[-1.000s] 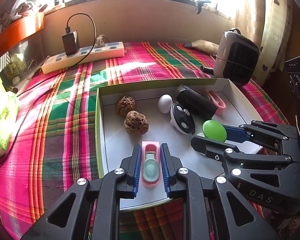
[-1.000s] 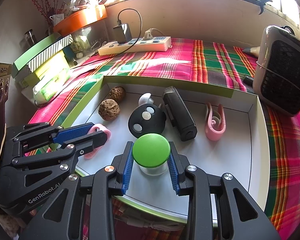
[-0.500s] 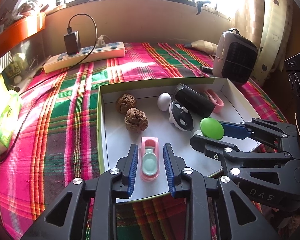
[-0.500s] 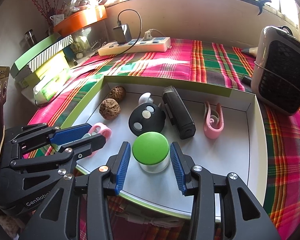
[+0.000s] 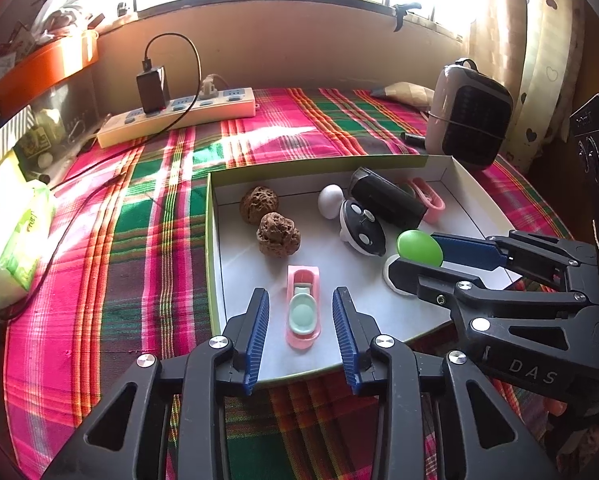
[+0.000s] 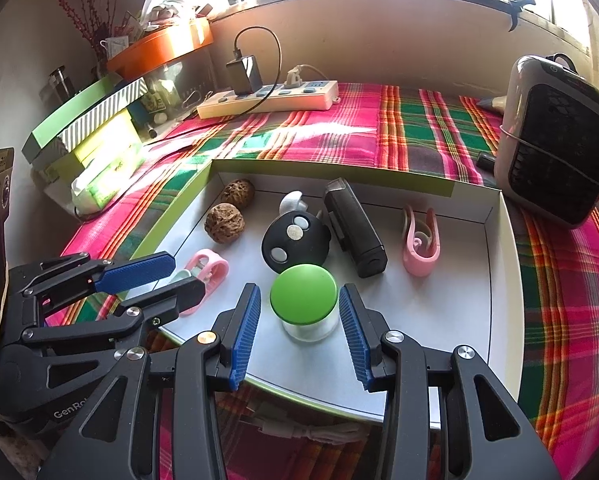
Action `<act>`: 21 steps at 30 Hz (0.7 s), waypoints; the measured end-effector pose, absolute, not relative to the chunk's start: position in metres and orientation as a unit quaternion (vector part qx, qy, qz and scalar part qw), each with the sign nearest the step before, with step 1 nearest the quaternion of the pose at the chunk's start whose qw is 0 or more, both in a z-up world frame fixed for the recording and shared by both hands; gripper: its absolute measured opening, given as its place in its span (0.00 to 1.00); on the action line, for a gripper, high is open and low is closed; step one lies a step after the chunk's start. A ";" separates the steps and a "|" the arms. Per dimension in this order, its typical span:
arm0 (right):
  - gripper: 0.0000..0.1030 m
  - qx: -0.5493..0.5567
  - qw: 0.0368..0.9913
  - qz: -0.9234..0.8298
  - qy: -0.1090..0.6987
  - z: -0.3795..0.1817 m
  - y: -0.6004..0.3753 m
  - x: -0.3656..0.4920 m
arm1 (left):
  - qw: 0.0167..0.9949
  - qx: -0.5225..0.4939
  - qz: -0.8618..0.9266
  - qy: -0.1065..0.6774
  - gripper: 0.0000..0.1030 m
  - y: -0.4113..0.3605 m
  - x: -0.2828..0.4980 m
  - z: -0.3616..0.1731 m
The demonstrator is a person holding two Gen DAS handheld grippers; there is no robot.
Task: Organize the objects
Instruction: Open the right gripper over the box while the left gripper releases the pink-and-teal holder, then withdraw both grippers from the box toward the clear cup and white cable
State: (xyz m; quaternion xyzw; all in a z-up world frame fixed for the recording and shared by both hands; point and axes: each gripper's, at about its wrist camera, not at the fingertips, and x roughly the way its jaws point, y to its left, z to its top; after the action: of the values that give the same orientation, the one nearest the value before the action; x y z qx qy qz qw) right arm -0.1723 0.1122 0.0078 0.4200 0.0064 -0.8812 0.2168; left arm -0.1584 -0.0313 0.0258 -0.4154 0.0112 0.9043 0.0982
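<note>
Presently, in the left wrist view, the left gripper (image 5: pixel 301 330) stands with its jaws apart and has just been opening; the pink clip case (image 5: pixel 303 306) lies between the blue pads but clear of both, resting flat on the floor of the white tray (image 5: pixel 383 312) near its front edge. Its long axis runs straight ahead along the fingers, so it sits squarely in line with this gripper and nearer to it than to the other. To the right, the right gripper (image 5: pixel 423 258) reaches in over the tray beside the green-lidded jar (image 5: pixel 419 247). Two walnuts (image 5: pixel 277 234), a black round remote (image 5: pixel 361 230) and a black rectangular device (image 5: pixel 387 200) lie farther back in the tray (all untouched by either tool). In the right wrist view, the right gripper (image 6: pixel 304 320) is likewise open, a visible gap showing on each side of the green-lidded jar (image 6: pixel 304 294), which stands upright on the tray floor directly between the fingers and close ahead. The left gripper (image 6: pixel 159 280) shows at the left with the pink clip case (image 6: pixel 207 274) at its tips. A pink clamp (image 6: pixel 419 244) lies well apart toward the tray's right side. Judgement: both items appear set down and released inside the tray; any withdrawal should run straight back along the fingers, lest a pad catch the jar lid or nudge the case.
</note>
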 end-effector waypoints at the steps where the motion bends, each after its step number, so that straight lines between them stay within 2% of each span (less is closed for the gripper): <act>1: 0.41 0.419 0.217 -0.882 0.006 0.009 0.112 -0.171 | 0.099 -0.415 0.905 0.011 0.31 -0.031 -0.157 0.027; 11: 0.43 0.409 0.217 -0.887 0.005 0.016 0.113 -0.162 | 0.094 -0.407 0.909 0.008 0.31 -0.035 -0.143 0.035; 13: 0.44 0.406 0.216 -0.888 0.003 0.017 0.114 -0.160 | 0.092 -0.405 0.910 0.008 0.31 -0.036 -0.141 0.038; 15: 0.50 0.402 0.215 -0.890 0.001 0.020 0.115 -0.158 | 0.090 -0.402 0.911 0.008 0.31 -0.037 -0.138 0.039; 21: 0.50 0.393 0.215 -0.894 -0.002 0.027 0.117 -0.148 | 0.086 -0.392 0.916 0.010 0.31 -0.038 -0.128 0.045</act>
State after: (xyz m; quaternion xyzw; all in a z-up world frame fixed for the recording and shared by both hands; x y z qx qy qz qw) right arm -0.1484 0.1169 0.0269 0.3928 -0.0016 -0.8943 0.2145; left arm -0.1279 -0.0376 0.0450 -0.3918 0.0097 0.9160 0.0858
